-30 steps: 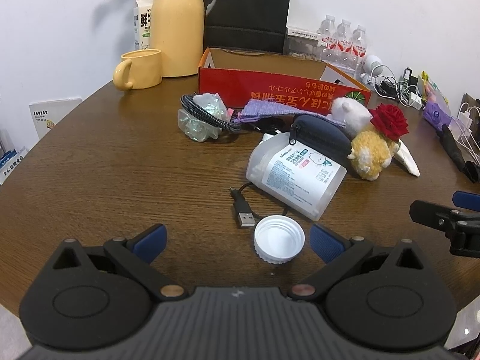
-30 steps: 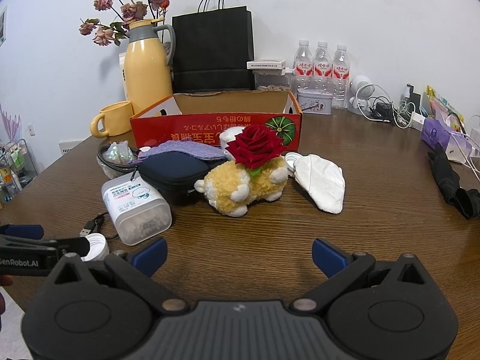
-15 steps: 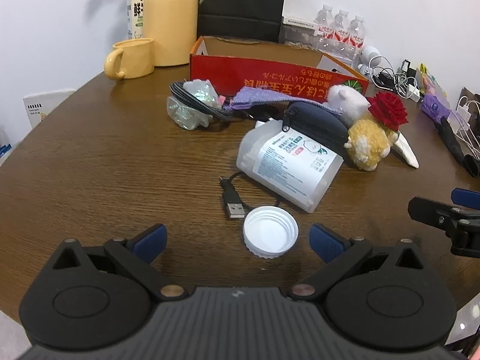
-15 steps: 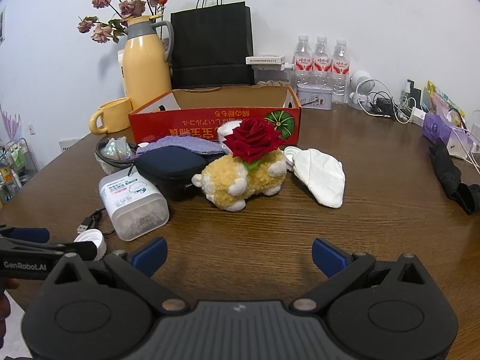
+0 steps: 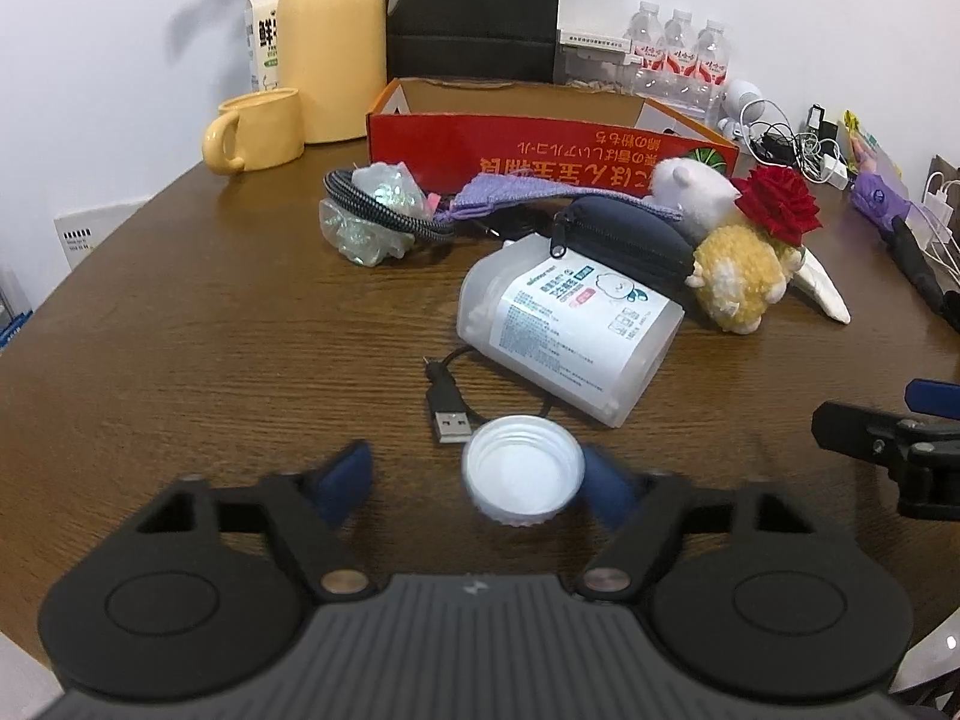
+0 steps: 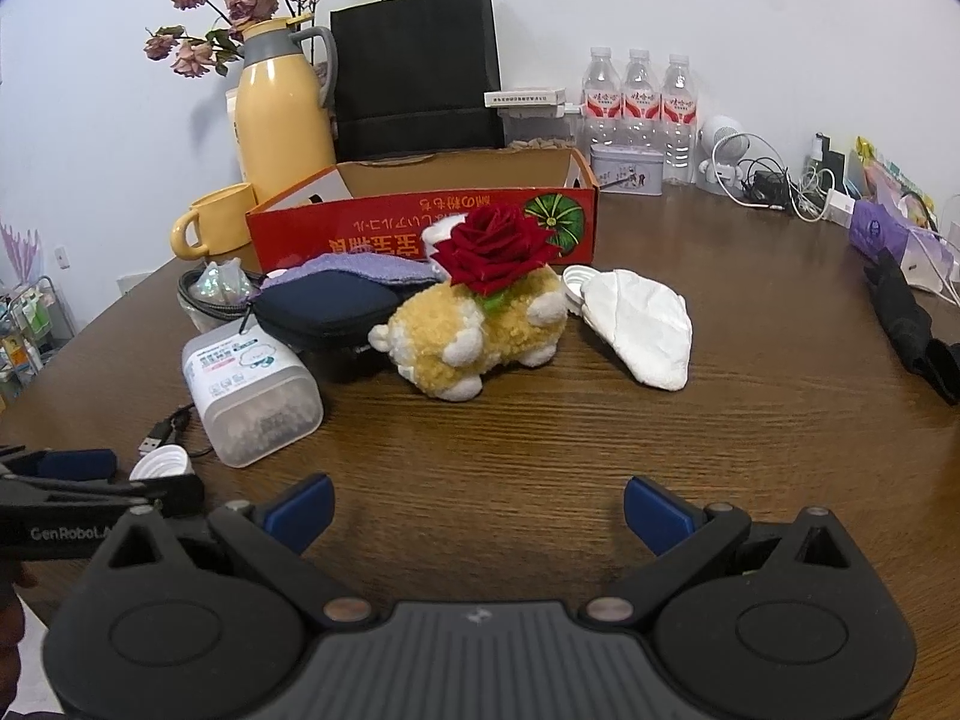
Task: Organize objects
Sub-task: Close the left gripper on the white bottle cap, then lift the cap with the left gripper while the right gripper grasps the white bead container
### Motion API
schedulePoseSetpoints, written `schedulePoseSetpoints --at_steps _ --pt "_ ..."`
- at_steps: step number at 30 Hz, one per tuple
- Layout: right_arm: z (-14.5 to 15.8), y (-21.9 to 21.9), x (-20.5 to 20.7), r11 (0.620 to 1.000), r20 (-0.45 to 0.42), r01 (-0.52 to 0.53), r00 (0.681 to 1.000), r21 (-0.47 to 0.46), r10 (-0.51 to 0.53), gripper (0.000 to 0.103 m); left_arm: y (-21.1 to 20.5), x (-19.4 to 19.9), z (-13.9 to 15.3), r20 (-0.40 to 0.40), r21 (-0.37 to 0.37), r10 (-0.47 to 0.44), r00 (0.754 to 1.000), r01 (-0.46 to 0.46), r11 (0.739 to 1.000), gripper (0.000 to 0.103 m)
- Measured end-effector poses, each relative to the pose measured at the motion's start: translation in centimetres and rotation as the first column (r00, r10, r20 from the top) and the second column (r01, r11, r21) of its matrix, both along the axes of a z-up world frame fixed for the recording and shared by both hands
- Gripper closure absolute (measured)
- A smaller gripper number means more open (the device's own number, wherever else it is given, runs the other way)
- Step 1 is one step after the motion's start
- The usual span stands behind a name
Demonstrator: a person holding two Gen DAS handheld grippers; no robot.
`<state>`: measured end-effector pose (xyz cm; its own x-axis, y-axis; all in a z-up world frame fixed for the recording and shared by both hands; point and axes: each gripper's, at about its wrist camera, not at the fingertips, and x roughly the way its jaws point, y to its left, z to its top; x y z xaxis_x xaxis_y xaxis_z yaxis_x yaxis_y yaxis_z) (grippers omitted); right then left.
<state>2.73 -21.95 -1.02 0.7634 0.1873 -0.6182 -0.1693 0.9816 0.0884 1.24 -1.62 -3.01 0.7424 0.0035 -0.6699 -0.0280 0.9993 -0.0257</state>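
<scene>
A white screw cap (image 5: pixel 522 483) lies open side up on the brown table (image 5: pixel 210 348), between the fingers of my left gripper (image 5: pixel 474 486). The jaws are closing: the right blue pad (image 5: pixel 600 489) meets the cap's rim, while the left pad (image 5: pixel 345 480) stands clear of it. Just beyond lies a clear labelled jar (image 5: pixel 570 330) on its side and a black USB plug (image 5: pixel 450 423). My right gripper (image 6: pixel 477 510) is open over bare wood with nothing in it. It faces a yellow plush toy (image 6: pixel 474 336) that carries a red rose (image 6: pixel 495 252).
A red cardboard box (image 6: pixel 420 234) stands open behind a dark blue pouch (image 6: pixel 324 306), a purple cloth (image 5: pixel 516 192) and a white cloth (image 6: pixel 642 330). A yellow jug (image 6: pixel 282 120) and mug (image 5: pixel 258 126) are at the back left, with bottles and cables at the back right.
My left gripper's jaws have come in from wide open around the white cap, and the right pad now reaches its rim. The right gripper stays open and still.
</scene>
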Motion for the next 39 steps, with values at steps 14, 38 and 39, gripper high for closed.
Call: schedulePoseSetpoints --at_steps 14,38,39 --pt "-0.1 1.0 0.1 0.999 -0.001 -0.035 0.999 -0.009 0.035 0.0 2.4 -1.9 1.3 0.052 -0.048 0.046 0.998 -0.043 0.998 0.063" --pt "0.3 11.0 7.2 0.945 -0.019 -0.326 0.945 0.01 0.326 0.008 7.9 -1.6 1.8 0.086 -0.089 0.145 0.986 -0.138 0.986 0.062" --pt "0.2 11.3 7.4 0.943 -0.025 -0.333 0.942 0.012 0.334 0.01 8.1 -1.5 1.7 0.084 -0.091 0.148 0.985 -0.14 0.986 0.062"
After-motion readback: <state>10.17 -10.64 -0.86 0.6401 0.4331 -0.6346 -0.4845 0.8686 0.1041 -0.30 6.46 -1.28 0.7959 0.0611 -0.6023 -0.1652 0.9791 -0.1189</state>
